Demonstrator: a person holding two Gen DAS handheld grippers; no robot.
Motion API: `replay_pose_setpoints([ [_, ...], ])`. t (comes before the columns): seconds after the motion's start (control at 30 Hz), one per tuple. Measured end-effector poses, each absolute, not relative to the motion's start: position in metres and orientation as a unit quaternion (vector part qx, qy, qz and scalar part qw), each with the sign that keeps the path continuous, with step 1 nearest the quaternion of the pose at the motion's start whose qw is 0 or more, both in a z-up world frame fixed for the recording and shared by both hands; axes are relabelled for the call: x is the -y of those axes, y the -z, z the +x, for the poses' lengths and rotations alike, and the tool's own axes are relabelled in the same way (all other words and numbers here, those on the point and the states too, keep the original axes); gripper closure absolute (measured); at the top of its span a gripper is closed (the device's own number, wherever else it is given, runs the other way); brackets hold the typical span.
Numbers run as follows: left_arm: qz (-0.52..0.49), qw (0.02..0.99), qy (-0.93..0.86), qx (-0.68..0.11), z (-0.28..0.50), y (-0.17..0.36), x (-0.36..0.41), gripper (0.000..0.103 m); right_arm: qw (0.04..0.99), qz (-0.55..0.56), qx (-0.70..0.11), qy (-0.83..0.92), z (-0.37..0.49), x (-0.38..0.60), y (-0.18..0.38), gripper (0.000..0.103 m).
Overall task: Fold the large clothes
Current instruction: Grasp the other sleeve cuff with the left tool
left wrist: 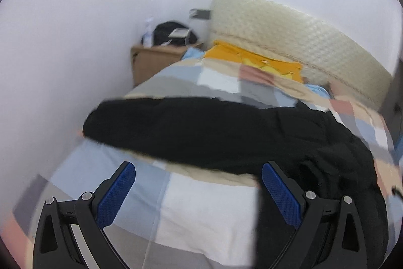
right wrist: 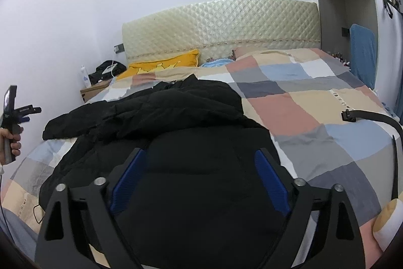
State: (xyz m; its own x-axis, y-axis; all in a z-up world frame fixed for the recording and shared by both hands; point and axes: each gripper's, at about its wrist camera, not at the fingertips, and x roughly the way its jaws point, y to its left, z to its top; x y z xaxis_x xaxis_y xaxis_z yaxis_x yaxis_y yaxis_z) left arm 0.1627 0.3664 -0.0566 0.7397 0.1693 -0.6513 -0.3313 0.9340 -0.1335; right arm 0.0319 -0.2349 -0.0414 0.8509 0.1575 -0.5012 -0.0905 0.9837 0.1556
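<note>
Nearest, our right claw (right wrist: 199,175) gapes over the black jacket (right wrist: 176,143), gripping nothing. Our left claw (left wrist: 199,190) is likewise released above the checked bed (left wrist: 201,213). The jacket lies rumpled across the bed, one sleeve (left wrist: 156,122) stretched leftward. Beyond: yellow pillow (right wrist: 163,63), quilted headboard (right wrist: 221,24).

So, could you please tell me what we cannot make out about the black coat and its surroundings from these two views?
- Left wrist view: motion blur smears the black coat, so seams, zip and sleeve ends are unreadable.
- Right wrist view: the right gripper and the bottom edge hide the coat's near hem.
- Nightstand: the items on it are too small to identify.
- Left gripper: cut off by the left edge in the right wrist view.
</note>
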Motion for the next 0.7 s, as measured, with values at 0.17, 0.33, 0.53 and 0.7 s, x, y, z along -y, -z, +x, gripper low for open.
replay_pose_setpoints([
  [0.17,-0.237,0.882,-0.163,-0.372,0.175,0.130,-0.427,0.003,0.960,0.040,-0.273,-0.054,0.037,0.218,0.042,0.000],
  [0.33,-0.319,0.860,-0.144,-0.372,0.182,0.181,-0.472,0.003,0.955,0.041,-0.293,-0.037,0.048,0.210,0.046,0.000],
  [0.53,-0.399,0.844,-0.130,-0.333,0.197,0.215,-0.524,0.004,0.938,0.095,-0.332,-0.021,0.073,0.206,0.061,0.000],
  [0.7,-0.400,0.853,-0.133,-0.306,0.226,0.225,-0.562,0.004,0.939,0.064,-0.338,0.004,0.088,0.191,0.067,0.000],
])
